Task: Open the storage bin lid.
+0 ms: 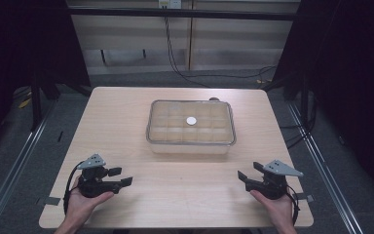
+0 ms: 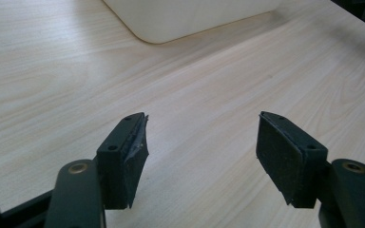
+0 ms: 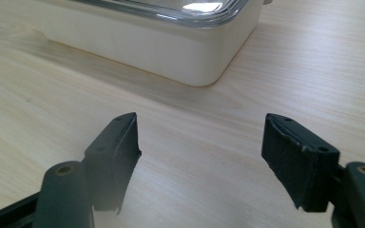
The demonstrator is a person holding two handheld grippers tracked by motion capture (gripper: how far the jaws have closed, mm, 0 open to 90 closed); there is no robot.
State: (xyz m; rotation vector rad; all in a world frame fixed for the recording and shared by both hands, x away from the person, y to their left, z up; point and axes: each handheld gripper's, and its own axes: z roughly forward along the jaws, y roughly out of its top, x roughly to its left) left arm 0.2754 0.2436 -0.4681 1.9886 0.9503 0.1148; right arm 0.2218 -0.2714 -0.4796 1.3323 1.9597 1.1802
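With both the left gripper (image 1: 119, 177) at lower left and the right gripper (image 1: 246, 171) at lower right spread wide and empty, approach the lidded box (image 1: 191, 126) at frame centre (lid seemingly on) squarely from both ends.

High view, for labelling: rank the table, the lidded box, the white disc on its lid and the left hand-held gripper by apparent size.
1. table
2. lidded box
3. left hand-held gripper, though it sits nearer the camera
4. white disc
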